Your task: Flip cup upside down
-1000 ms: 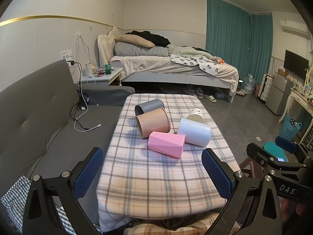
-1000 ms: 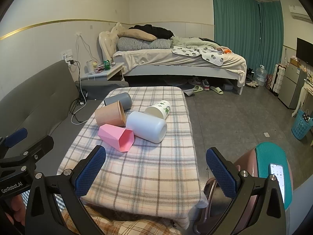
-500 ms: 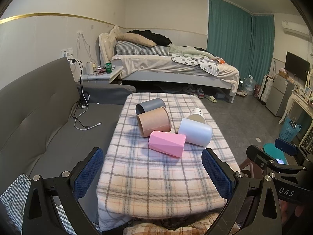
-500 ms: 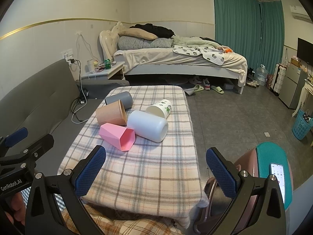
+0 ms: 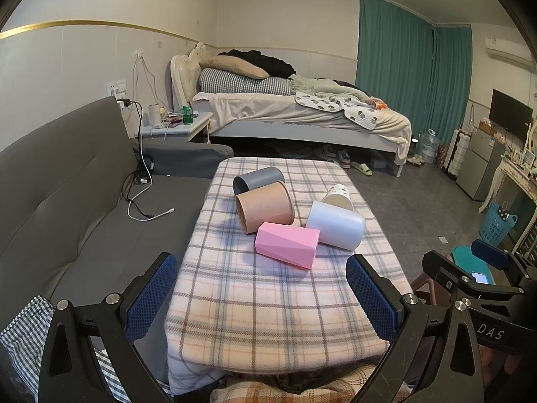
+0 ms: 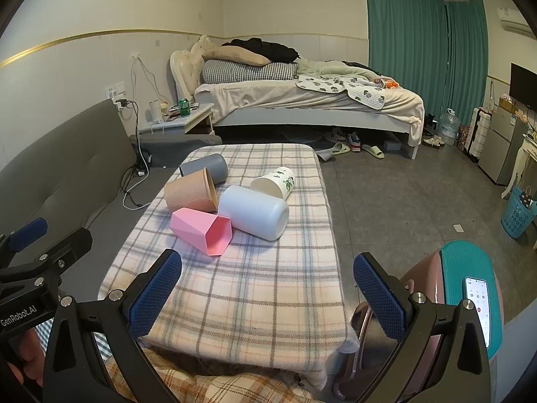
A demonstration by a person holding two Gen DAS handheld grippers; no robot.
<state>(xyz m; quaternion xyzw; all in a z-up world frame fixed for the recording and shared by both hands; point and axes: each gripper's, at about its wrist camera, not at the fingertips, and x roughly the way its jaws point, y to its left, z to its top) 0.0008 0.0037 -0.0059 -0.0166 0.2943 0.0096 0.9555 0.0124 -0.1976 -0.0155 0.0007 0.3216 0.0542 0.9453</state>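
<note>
Several cups lie on their sides in a cluster on a plaid-covered table (image 5: pixel 268 302): a pink faceted cup (image 5: pixel 287 244) (image 6: pixel 200 230), a pale blue cup (image 5: pixel 335 224) (image 6: pixel 254 212), a tan cup (image 5: pixel 264 207) (image 6: pixel 191 194), a grey cup (image 5: pixel 258 180) (image 6: pixel 204 168) and a white printed cup (image 5: pixel 337 195) (image 6: pixel 273 182). My left gripper (image 5: pixel 261 295) is open and empty, above the table's near end. My right gripper (image 6: pixel 266 295) is open and empty, also short of the cups.
A grey sofa (image 5: pixel 67 201) with cables runs along the table's left side. A pink-and-teal stool (image 6: pixel 470 285) with a phone on it stands at the right. A bed (image 5: pixel 302 114) and nightstand are at the back. A blue basket (image 6: pixel 517 211) stands on the floor.
Both views have drifted slightly; the cups sit a little lower in frame. Nothing was touched and both grippers stay open.
</note>
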